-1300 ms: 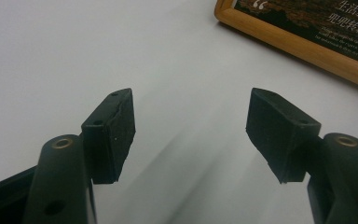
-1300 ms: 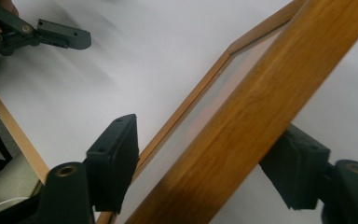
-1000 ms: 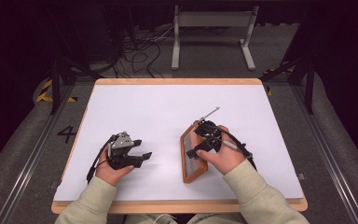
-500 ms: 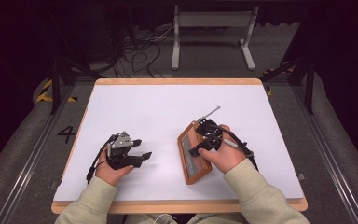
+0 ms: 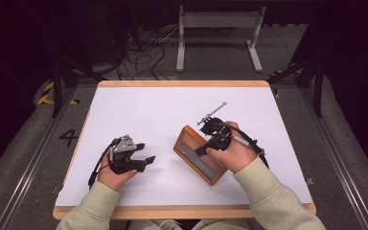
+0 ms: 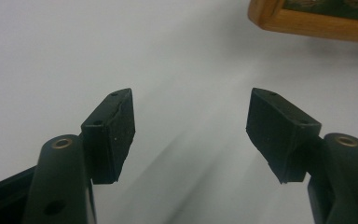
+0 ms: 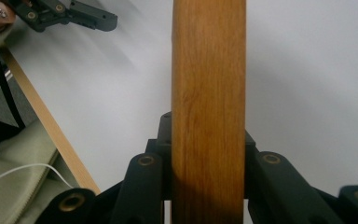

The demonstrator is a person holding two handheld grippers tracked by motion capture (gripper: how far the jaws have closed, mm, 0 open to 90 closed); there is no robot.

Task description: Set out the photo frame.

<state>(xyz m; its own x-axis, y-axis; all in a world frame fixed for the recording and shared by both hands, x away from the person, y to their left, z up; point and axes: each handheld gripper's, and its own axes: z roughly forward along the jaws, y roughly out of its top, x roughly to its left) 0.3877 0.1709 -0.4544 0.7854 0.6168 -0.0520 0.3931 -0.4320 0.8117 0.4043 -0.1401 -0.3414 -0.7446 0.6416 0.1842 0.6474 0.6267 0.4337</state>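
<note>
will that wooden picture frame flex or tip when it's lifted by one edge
The flat rectangular wooden picture frame looks rigid, so probably no flex. Gripped across one thick rail by the right tongs, off-centre, it may swing or tilt. Its dark glazed-looking panel suggests it is fragile; set it down gently.

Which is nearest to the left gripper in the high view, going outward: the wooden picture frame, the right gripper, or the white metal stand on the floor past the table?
1. Wooden picture frame: just to the right of the left gripper, on the white table.
2. Right gripper: at the frame's far side, clamped on its edge; nearly a tie with the frame.
3. White metal stand: on the floor beyond the table's far edge.
</note>
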